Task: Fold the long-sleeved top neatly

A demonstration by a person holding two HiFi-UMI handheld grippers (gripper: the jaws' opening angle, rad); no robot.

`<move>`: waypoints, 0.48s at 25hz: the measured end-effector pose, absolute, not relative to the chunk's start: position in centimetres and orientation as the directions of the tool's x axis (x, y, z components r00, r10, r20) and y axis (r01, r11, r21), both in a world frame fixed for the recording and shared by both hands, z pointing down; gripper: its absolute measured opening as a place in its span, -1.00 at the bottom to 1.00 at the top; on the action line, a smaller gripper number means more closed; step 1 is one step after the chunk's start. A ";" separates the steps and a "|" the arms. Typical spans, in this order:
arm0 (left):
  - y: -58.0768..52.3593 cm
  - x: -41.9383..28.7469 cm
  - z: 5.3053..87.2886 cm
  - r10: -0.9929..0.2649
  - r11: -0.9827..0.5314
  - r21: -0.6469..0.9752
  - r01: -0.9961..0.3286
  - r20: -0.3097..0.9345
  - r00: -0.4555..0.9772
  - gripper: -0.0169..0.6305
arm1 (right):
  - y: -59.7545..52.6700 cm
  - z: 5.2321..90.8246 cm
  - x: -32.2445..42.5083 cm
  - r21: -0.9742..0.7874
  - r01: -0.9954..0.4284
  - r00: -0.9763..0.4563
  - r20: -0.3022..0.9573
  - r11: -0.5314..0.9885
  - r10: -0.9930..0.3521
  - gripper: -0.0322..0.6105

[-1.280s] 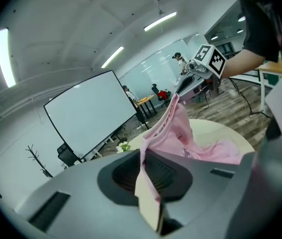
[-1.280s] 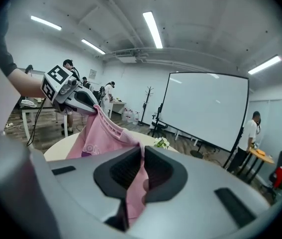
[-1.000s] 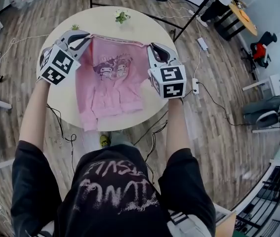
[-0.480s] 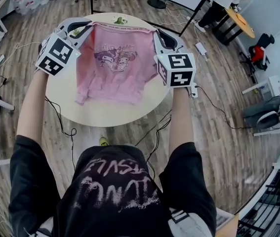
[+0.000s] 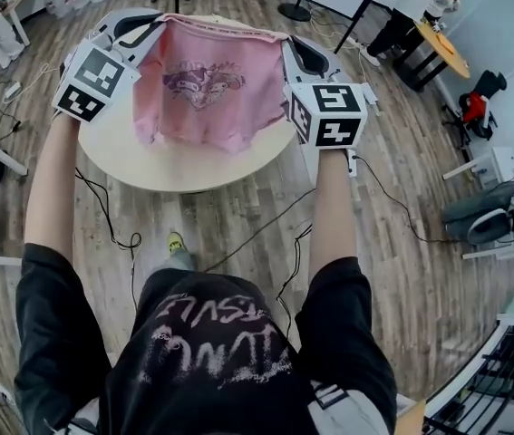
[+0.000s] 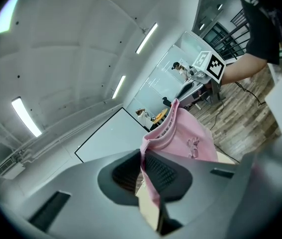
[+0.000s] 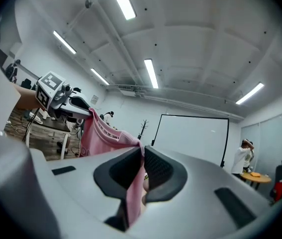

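Hanging over the round, pale table (image 5: 175,169): one top (image 5: 204,89), pink, soft knit, cartoon print on the front, banded upper edge. It is held spread by that edge's two corners. The left gripper (image 5: 160,24) is clamped on one corner and the right gripper (image 5: 286,45) on the other, with thin cloth pinched between ribbed black pads. Risks noted: the cloth may slip from so narrow a pinch if jerked, and the limp body may bunch or crease when laid down unevenly.
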State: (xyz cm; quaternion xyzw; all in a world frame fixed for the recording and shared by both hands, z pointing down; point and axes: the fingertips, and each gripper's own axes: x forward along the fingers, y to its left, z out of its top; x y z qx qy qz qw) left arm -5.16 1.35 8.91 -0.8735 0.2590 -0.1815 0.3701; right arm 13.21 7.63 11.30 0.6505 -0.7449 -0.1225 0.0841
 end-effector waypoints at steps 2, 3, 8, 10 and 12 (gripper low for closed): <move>3.9 -5.5 8.3 -0.592 -0.578 -0.745 -0.332 0.102 0.800 -0.83 | 10.0 10.7 12.9 0.300 -0.946 -0.143 -0.051 0.122 -0.988 -0.81; 4.9 -5.6 8.1 -0.593 -0.574 -0.747 -0.336 0.096 0.799 -0.83 | 11.1 10.4 12.8 0.304 -0.945 -0.144 -0.055 0.121 -0.988 -0.81; 8.4 -6.0 7.8 -0.590 -0.569 -0.752 -0.332 0.092 0.802 -0.83 | 14.6 9.7 12.4 0.308 -0.945 -0.140 -0.066 0.113 -0.988 -0.81; 8.8 -6.8 8.1 -0.589 -0.572 -0.749 -0.334 0.091 0.803 -0.83 | 15.1 9.8 11.7 0.305 -0.946 -0.142 -0.069 0.115 -0.987 -0.81; 8.3 -7.1 8.1 -0.589 -0.579 -0.743 -0.336 0.095 0.803 -0.83 | 14.5 9.9 11.5 0.295 -0.948 -0.144 -0.062 0.119 -0.988 -0.81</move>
